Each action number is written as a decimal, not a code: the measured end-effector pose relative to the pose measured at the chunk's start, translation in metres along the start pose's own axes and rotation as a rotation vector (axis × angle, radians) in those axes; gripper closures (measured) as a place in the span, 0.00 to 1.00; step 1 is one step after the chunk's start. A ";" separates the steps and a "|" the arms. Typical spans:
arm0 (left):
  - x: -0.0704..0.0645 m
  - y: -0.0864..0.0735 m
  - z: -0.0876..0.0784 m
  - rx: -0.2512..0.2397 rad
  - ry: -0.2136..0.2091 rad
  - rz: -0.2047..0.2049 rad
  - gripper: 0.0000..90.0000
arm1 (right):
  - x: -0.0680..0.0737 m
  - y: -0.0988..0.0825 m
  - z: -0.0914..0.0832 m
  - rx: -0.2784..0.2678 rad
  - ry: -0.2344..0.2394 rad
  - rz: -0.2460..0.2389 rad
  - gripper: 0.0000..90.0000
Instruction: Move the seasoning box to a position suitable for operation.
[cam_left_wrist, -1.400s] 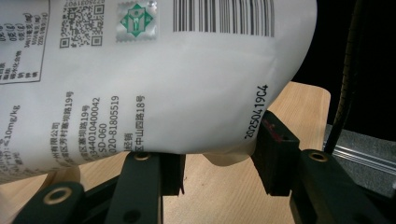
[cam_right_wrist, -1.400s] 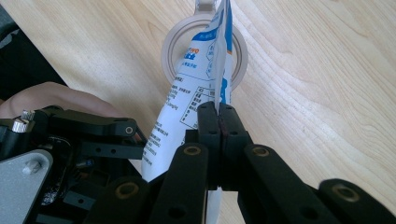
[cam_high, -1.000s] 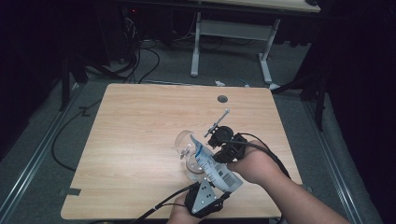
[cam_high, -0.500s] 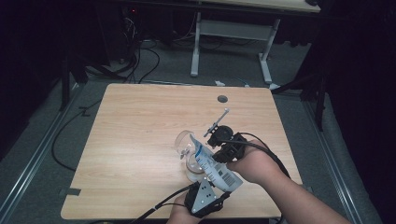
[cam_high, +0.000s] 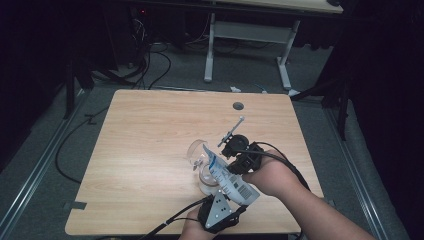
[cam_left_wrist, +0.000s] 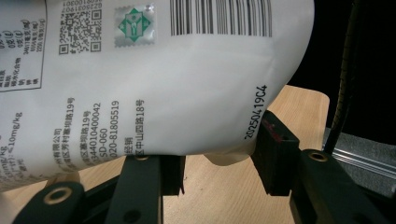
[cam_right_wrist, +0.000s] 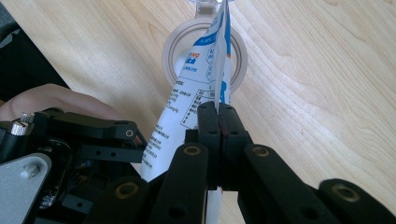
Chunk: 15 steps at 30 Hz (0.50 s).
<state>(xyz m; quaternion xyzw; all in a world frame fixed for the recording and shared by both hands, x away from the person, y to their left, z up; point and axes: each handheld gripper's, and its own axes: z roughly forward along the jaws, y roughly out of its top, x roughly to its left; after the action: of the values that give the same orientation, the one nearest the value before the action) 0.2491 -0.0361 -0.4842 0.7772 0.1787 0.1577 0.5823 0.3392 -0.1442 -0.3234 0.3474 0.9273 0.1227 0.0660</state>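
Near the bench's (cam_high: 150, 150) front edge, the left gripper (cam_high: 218, 214) holds the bulging bottom of a white printed pouch (cam_high: 227, 179), its jaws part-closed against the sides (cam_left_wrist: 154, 84). Tilted up and leftward, the pouch points its top into a clear glass jar (cam_high: 199, 156), whose mouth sits beneath the pouch's upper end (cam_right_wrist: 205, 49). To the right, the right gripper (cam_high: 239, 159) is clamped tight on the pouch's flat seam (cam_right_wrist: 218, 109). Pouring looks set up or under way; emptying the pouch and setting it down remain. Open wood lies left and behind; the front edge is close by both hands.
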 end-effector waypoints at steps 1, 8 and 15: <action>0.000 0.000 0.000 0.000 0.000 0.000 0.66 | 0.000 0.000 0.000 0.000 -0.001 0.001 1.00; 0.000 0.001 0.000 -0.005 0.001 -0.004 0.66 | 0.001 0.001 -0.001 0.003 -0.006 -0.001 1.00; 0.001 0.002 0.000 -0.006 -0.002 -0.005 0.66 | 0.000 0.002 -0.001 0.003 -0.006 -0.005 1.00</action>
<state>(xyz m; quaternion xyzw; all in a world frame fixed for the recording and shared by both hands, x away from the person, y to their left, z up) 0.2496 -0.0359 -0.4826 0.7752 0.1798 0.1559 0.5852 0.3399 -0.1430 -0.3217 0.3453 0.9282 0.1202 0.0684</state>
